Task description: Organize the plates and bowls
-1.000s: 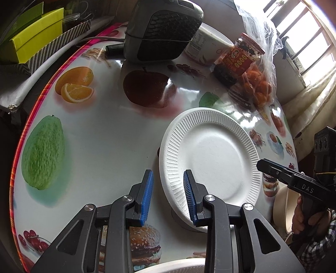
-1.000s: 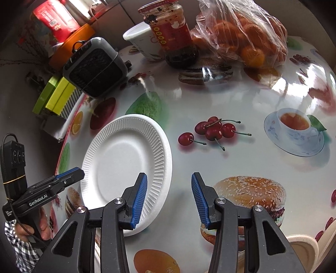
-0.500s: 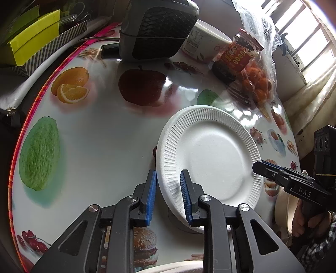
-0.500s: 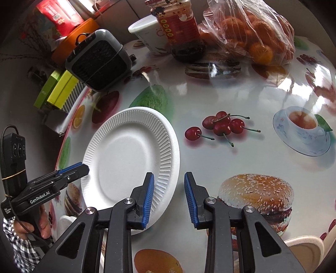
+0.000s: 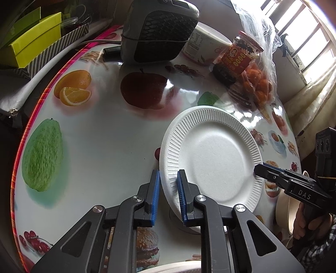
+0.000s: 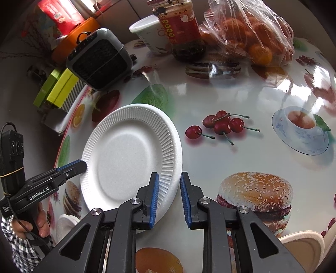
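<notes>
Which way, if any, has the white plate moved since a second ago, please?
No: the plate rim keeps the same small gap to the single printed cherry.

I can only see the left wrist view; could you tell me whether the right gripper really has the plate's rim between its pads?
Observer: Yes. The right gripper has just been closing, and in its own view the rim of the plate sits between the pads, one over the ribbed top and one outside the edge.
Operator: Thank you. The heater blocks my view; is anything behind it?
Observer: Behind the heater there is an orange container, with a red box beyond it.
</notes>
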`<state>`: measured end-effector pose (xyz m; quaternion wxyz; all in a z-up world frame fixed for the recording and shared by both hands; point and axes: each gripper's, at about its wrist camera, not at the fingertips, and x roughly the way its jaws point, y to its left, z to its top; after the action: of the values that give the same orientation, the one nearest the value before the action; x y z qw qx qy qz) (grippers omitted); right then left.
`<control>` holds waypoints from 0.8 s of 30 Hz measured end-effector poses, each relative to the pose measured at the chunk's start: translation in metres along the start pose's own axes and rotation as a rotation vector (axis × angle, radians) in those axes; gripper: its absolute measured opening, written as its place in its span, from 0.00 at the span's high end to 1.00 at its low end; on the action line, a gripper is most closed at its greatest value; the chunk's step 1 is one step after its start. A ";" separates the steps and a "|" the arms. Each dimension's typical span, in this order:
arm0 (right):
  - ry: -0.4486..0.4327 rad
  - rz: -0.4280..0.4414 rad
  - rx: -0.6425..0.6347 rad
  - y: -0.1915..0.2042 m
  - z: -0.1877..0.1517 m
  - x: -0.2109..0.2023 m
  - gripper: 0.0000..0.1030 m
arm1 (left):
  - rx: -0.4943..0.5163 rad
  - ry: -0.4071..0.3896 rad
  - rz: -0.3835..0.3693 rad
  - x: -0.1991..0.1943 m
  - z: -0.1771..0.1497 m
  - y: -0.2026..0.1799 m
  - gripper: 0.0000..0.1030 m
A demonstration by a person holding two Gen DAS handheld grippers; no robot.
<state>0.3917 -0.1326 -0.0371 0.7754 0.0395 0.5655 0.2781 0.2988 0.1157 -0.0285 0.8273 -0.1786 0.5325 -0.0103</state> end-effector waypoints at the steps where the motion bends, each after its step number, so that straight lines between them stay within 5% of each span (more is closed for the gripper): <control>1: -0.002 0.000 0.000 0.001 0.000 -0.001 0.80 | 0.000 -0.001 -0.002 -0.001 0.000 0.000 0.83; 24: -0.072 0.022 -0.062 0.042 -0.047 -0.059 0.80 | 0.027 -0.086 -0.022 -0.069 -0.037 -0.001 0.83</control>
<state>0.3211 -0.1374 0.0117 0.7930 0.0317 0.5280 0.3023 0.2363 0.1189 0.0191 0.8515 -0.1733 0.4945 -0.0189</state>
